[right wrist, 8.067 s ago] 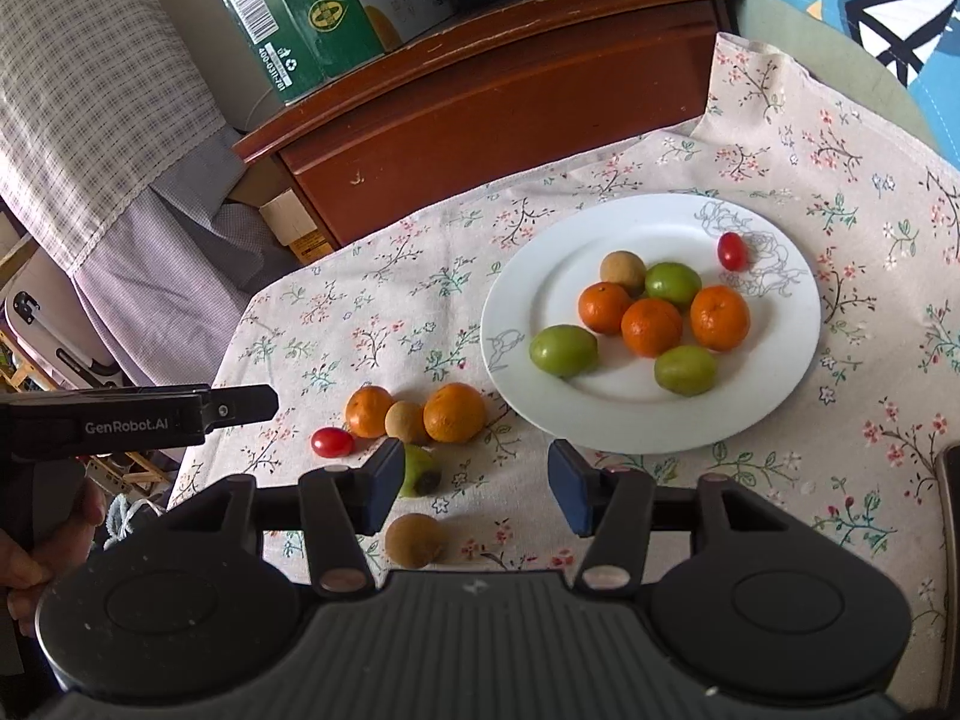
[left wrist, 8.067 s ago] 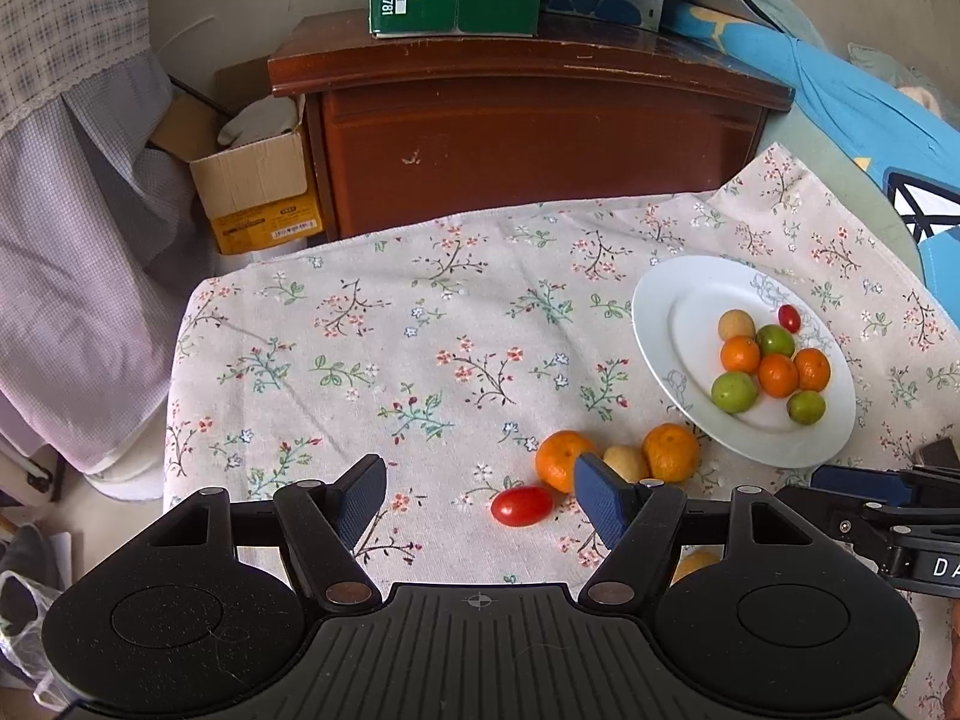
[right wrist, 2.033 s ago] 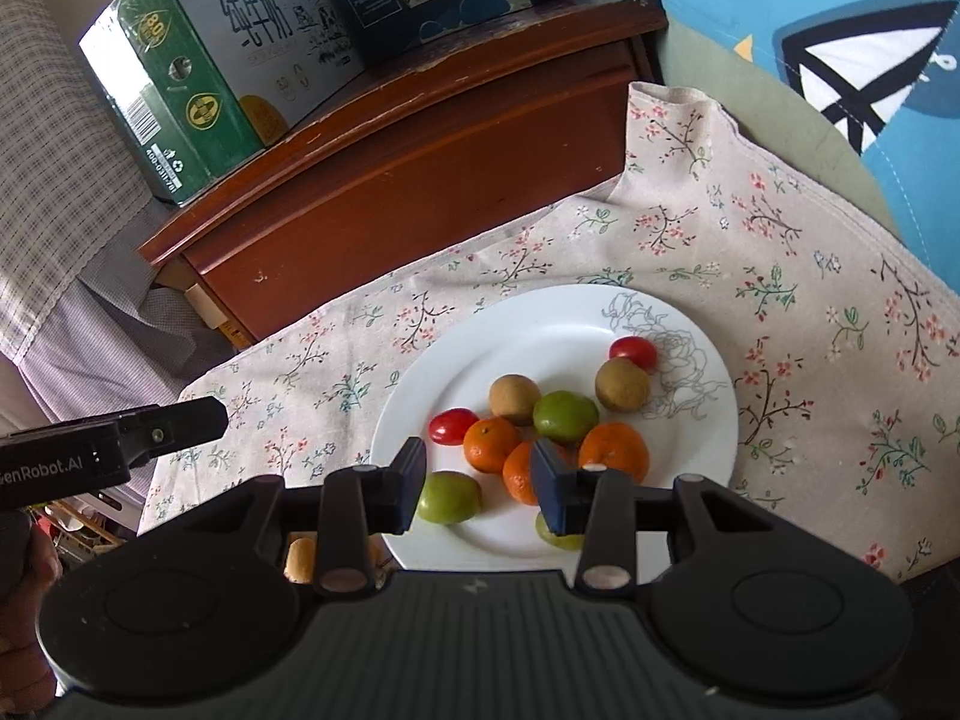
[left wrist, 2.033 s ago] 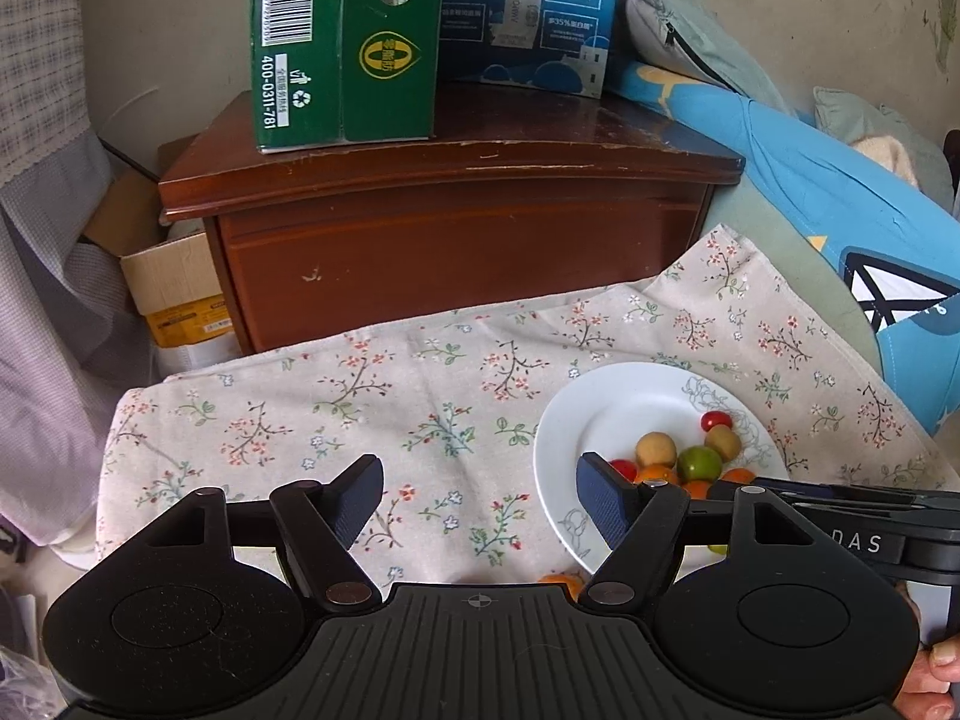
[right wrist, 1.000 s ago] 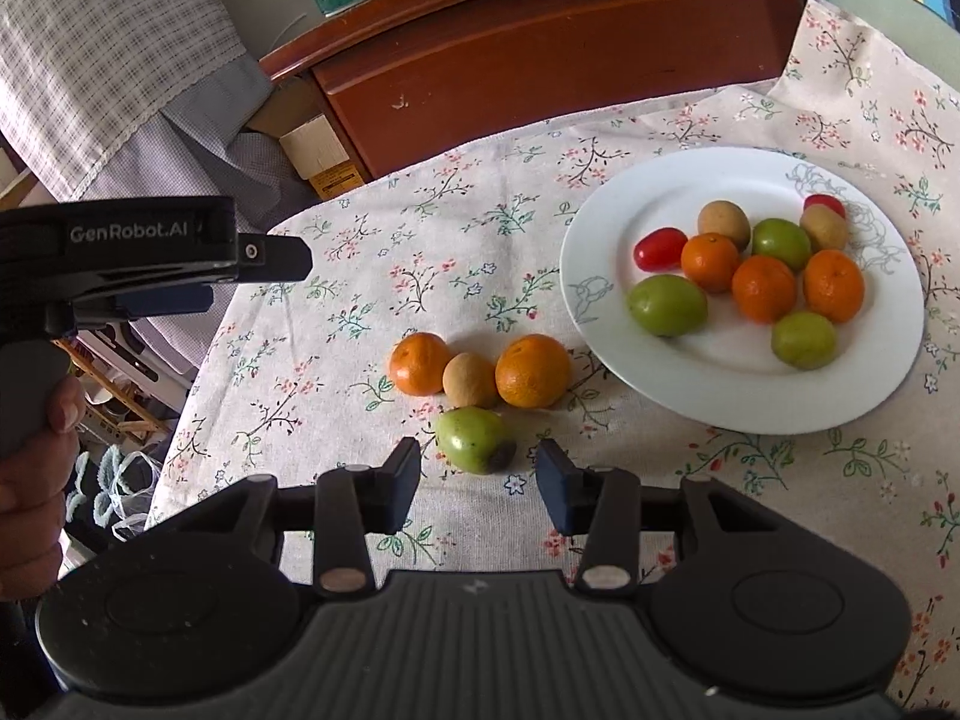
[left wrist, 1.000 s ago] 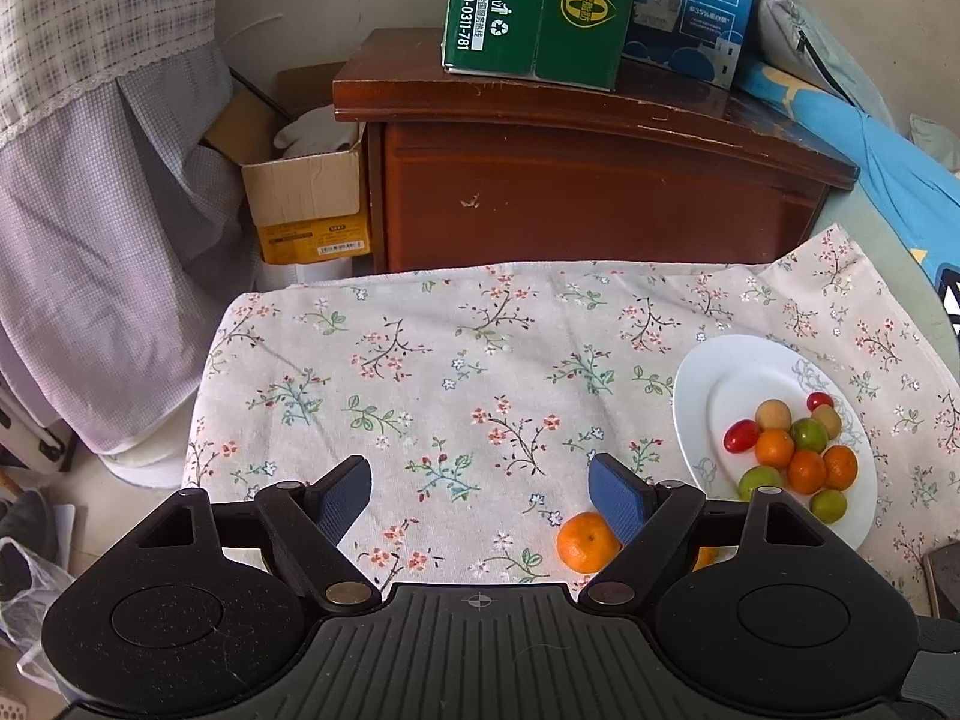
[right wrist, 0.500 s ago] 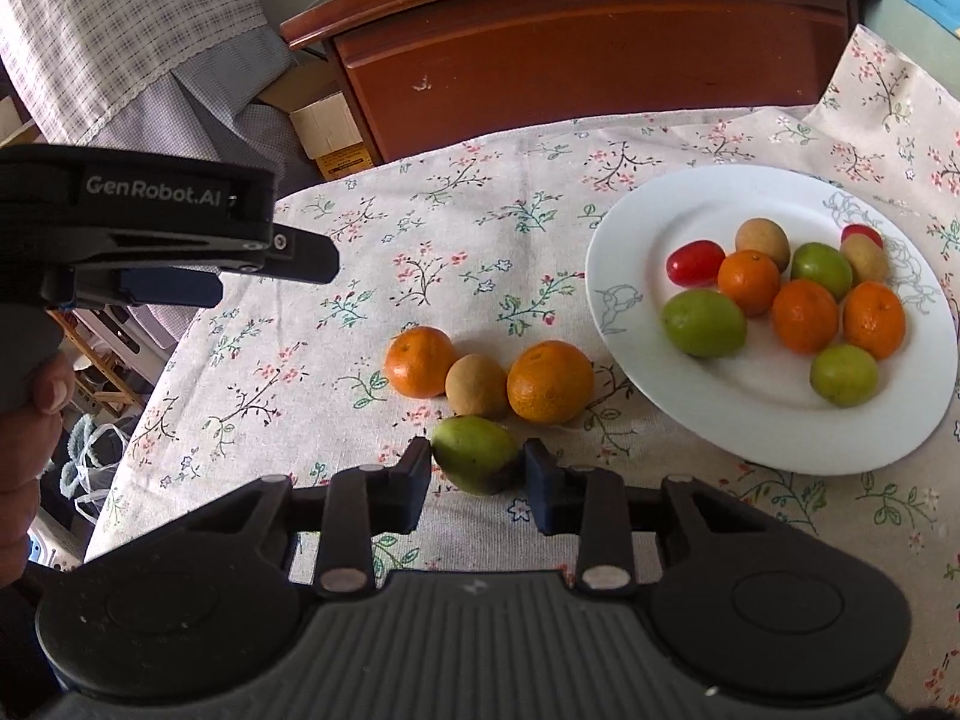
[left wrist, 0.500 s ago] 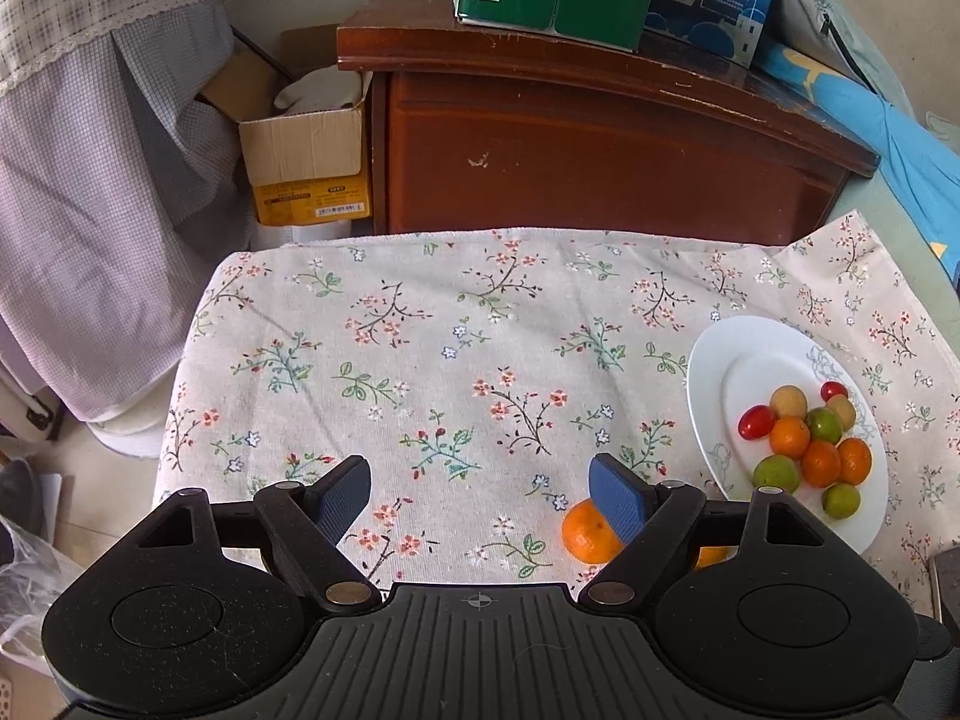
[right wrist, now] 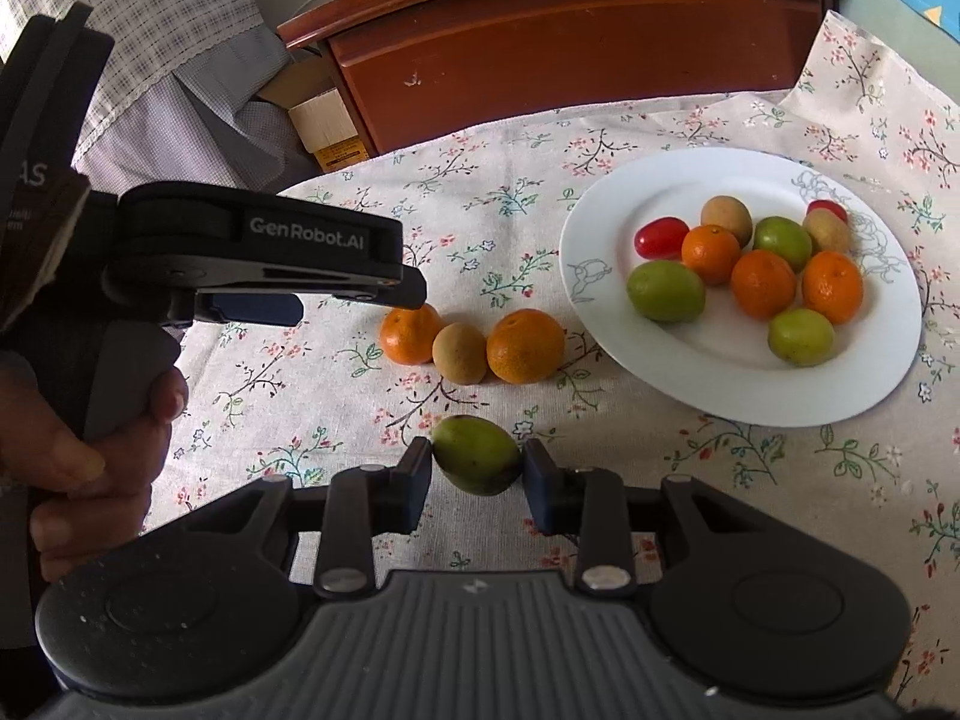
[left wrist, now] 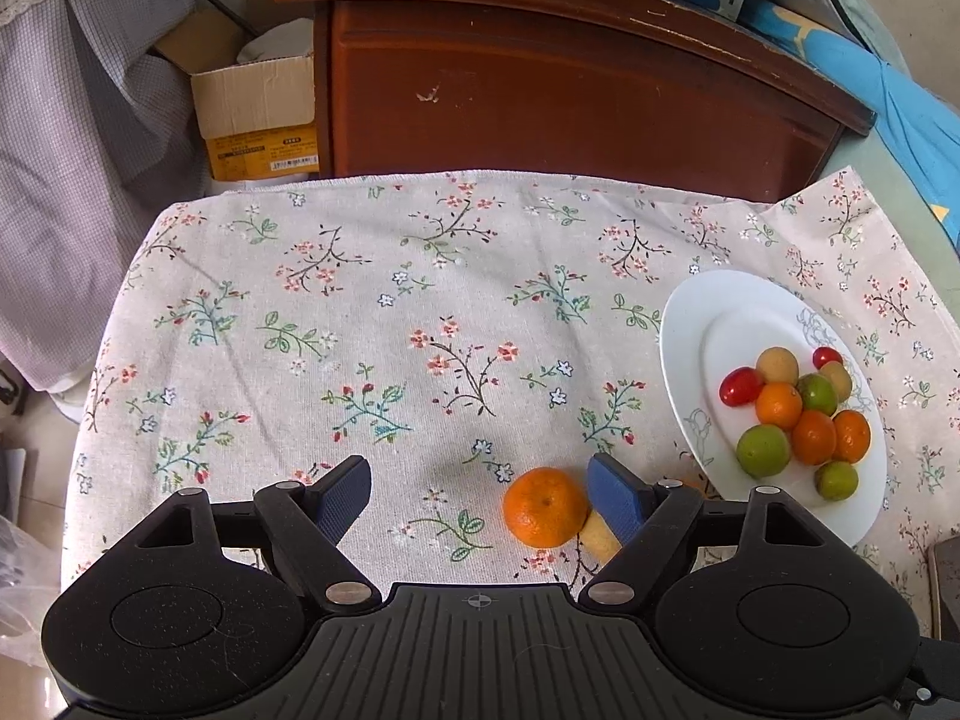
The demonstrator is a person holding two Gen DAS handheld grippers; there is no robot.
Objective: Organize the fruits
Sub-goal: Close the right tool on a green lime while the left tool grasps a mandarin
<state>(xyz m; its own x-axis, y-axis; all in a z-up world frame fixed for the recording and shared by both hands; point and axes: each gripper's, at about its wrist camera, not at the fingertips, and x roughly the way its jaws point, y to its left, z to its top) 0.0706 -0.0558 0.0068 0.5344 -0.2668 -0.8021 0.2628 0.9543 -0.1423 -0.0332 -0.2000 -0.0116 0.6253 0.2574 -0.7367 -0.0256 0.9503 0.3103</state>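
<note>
My right gripper is shut on a green fruit just above the floral cloth. Beyond it lie a small orange, a tan fruit and a larger orange in a row. The white plate to the right holds several oranges, green fruits, tan fruits and red tomatoes. In the left wrist view my left gripper stands open above the cloth, with the small orange just inside its right finger and the tan fruit half hidden behind that finger. The plate lies at its right.
A dark wooden cabinet with boxes on top stands behind the table. A cardboard box and hanging checked cloth are at the left. A person's hand holds the left gripper's handle. Blue bedding lies at the right.
My right gripper has closed on the green fruit. My left gripper has come lower and nearer the small orange, which now sits just inside its right finger.
</note>
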